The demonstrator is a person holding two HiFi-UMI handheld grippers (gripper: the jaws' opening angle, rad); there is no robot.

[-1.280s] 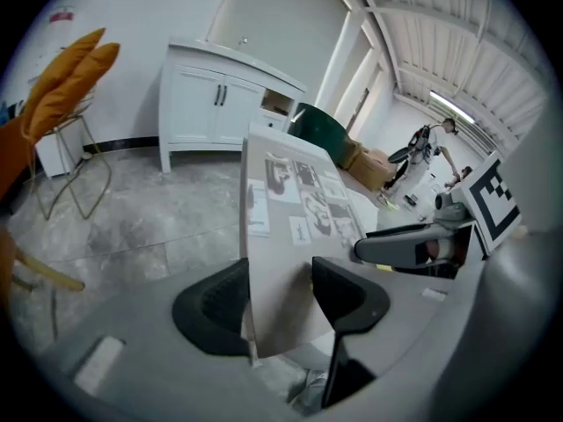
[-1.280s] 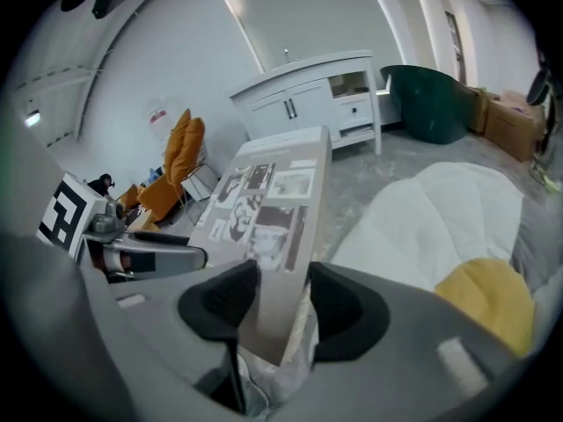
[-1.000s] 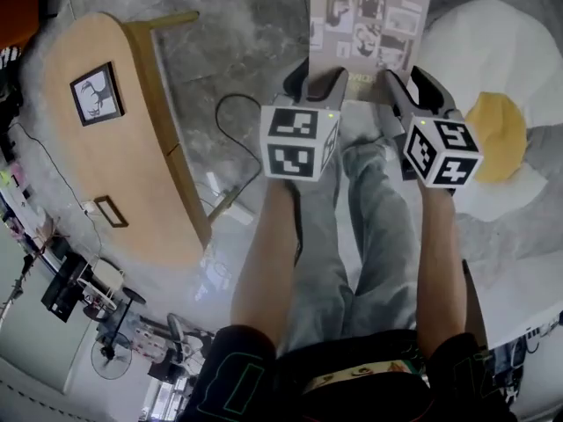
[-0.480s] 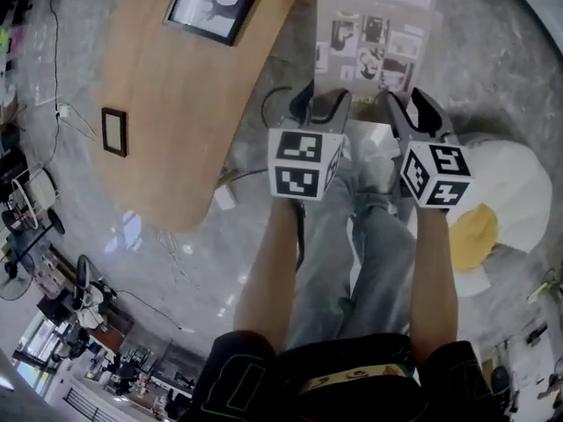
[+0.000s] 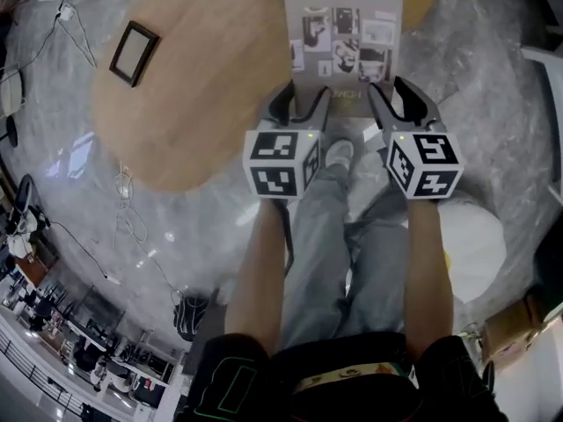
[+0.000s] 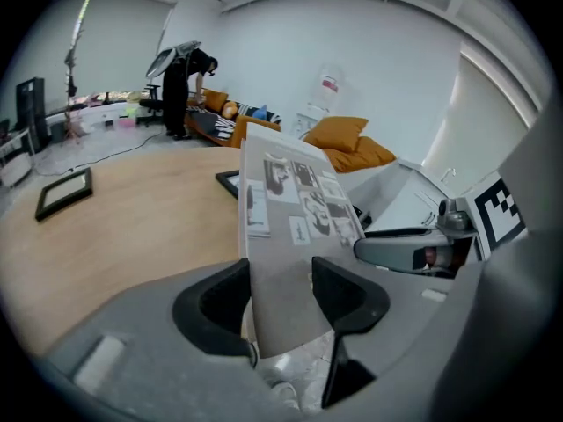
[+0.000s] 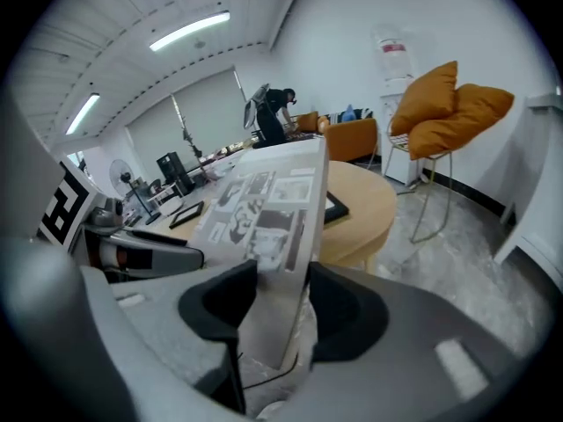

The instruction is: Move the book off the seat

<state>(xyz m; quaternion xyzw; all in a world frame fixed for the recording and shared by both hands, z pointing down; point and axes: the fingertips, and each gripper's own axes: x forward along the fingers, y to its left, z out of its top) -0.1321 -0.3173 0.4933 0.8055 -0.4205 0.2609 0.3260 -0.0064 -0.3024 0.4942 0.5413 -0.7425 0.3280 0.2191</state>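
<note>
The book [image 5: 343,38], grey with a cover of small black-and-white pictures, is held flat in the air over the edge of the round wooden table [image 5: 198,86]. My left gripper [image 5: 299,105] is shut on its near left corner and my right gripper [image 5: 393,102] on its near right corner. In the left gripper view the book [image 6: 295,209] runs out from between the dark pads of the left gripper [image 6: 281,299]. The right gripper view shows the same grip on the book [image 7: 264,205] by the right gripper [image 7: 280,306]. The white seat [image 5: 473,240] lies behind, low on the right.
A dark picture frame [image 5: 134,40] lies on the table, and another frame [image 7: 337,207] lies near its far side. A chair with orange cushions [image 7: 450,108] stands by the wall. Cables [image 5: 123,218] trail over the grey floor. A person [image 6: 186,84] stands far off.
Both grippers have carried the book away from the white and yellow seat and round toward the wooden table. The seat has slid to the lower right of the head view.
</note>
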